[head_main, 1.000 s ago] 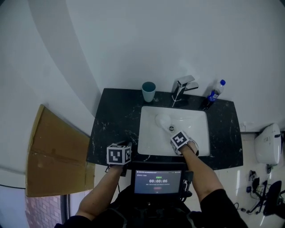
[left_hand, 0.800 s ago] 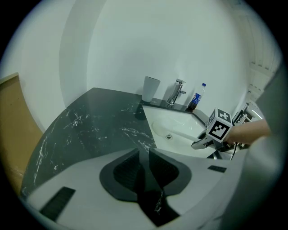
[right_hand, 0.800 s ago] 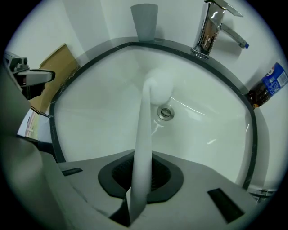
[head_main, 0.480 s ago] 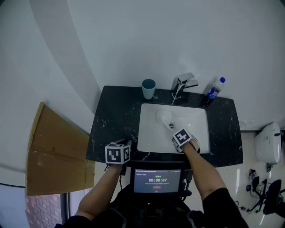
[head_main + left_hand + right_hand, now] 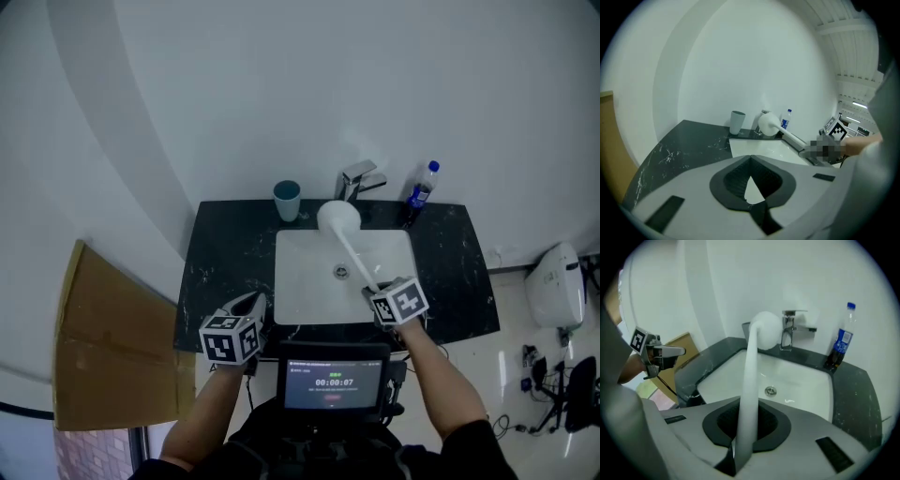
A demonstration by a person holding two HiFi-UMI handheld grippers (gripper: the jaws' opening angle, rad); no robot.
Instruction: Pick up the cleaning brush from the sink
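The white cleaning brush is lifted clear of the white sink, its round head up in front of the faucet. My right gripper is shut on the lower end of its long handle, over the sink's front right edge and pointing steeply down. My left gripper hovers over the counter's front edge left of the sink, shut with nothing in it. In the left gripper view, the brush slants up above the basin.
On the black marble counter, a teal cup and a blue-capped bottle stand on either side of the faucet. A cardboard sheet leans at the left. A screen sits at my chest. A white appliance is at the right.
My right gripper has risen with the brush, whose head has come up out of the basin to faucet height. My left gripper has also risen, and the head view has shifted.
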